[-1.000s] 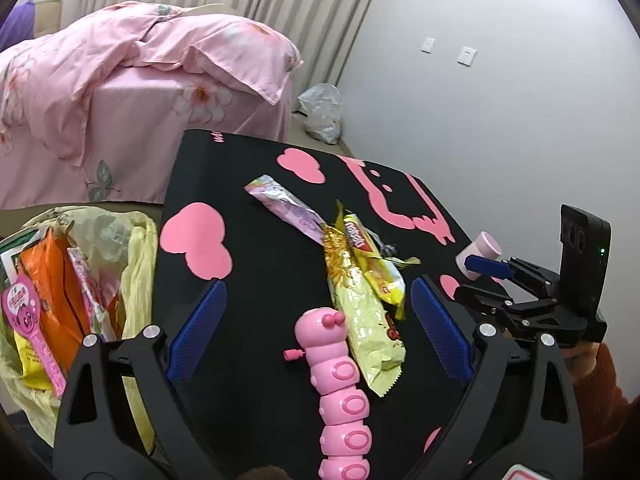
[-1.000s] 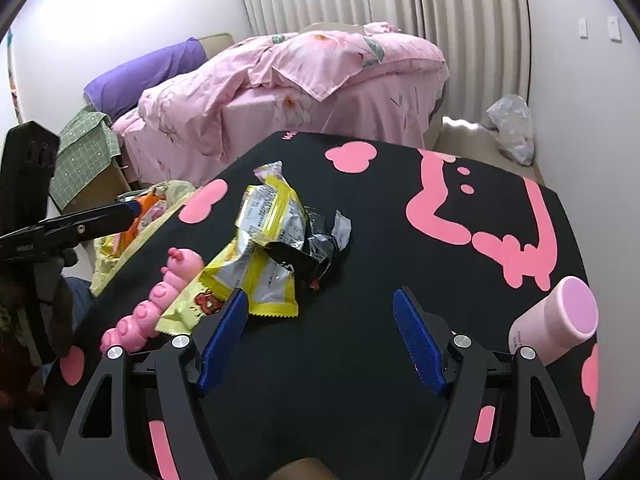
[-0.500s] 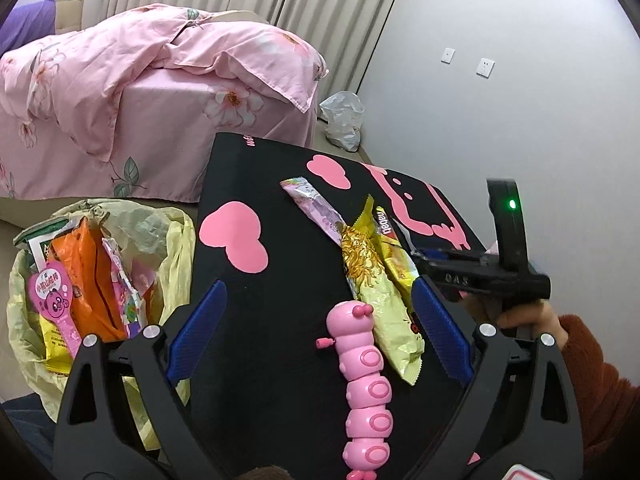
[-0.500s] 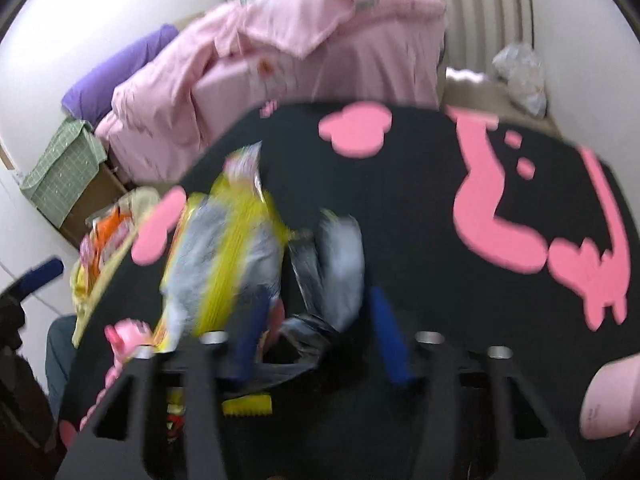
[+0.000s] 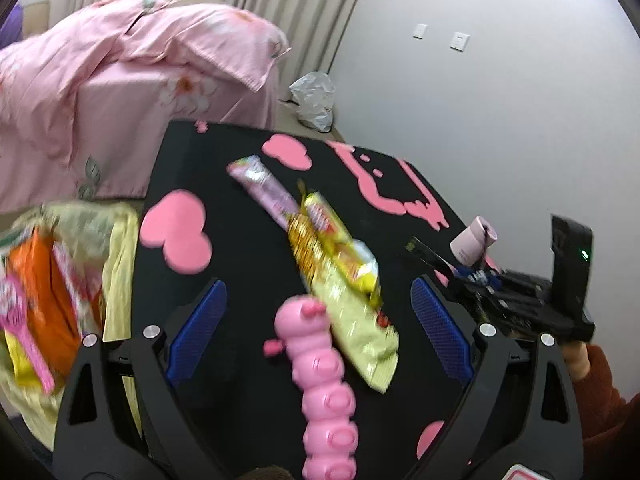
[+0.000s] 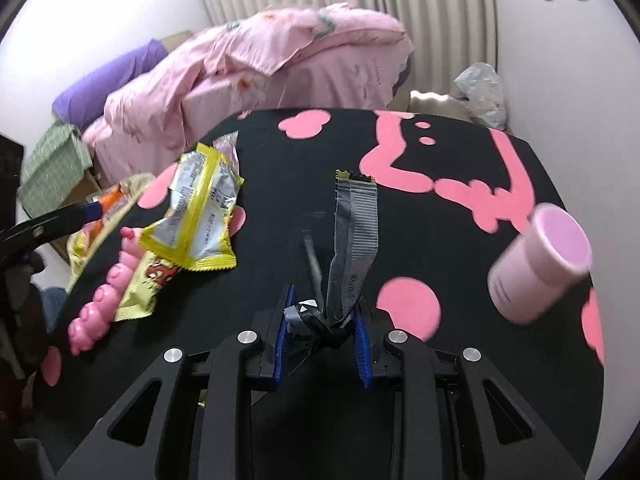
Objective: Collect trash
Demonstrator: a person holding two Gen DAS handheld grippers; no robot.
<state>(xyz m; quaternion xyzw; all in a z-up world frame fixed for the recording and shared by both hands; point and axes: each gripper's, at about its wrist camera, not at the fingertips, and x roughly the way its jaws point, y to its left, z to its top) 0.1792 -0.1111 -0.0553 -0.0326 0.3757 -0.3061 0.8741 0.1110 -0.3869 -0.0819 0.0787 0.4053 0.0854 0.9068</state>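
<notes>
Beside the wrappers [image 5: 340, 276], pink caterpillar toy [image 5: 320, 384]

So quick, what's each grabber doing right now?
Left gripper: open, holding nothing.
Right gripper: jaws just closed, shut on the grey-and-black wrapper.

Left wrist view: close above the black table mat with pink shapes [image 5: 248, 280], tilted down, facing the pink-quilted bed [image 5: 132, 64] at 11 o'clock.
Right wrist view: near the same mat's near edge, angled down, bed at 12 o'clock.
Shared: mat, bed, segmented pink caterpillar toy [image 5: 320, 376], yellow snack wrappers [image 6: 200, 208], pale pink cylindrical cup [image 6: 540, 264].
</notes>
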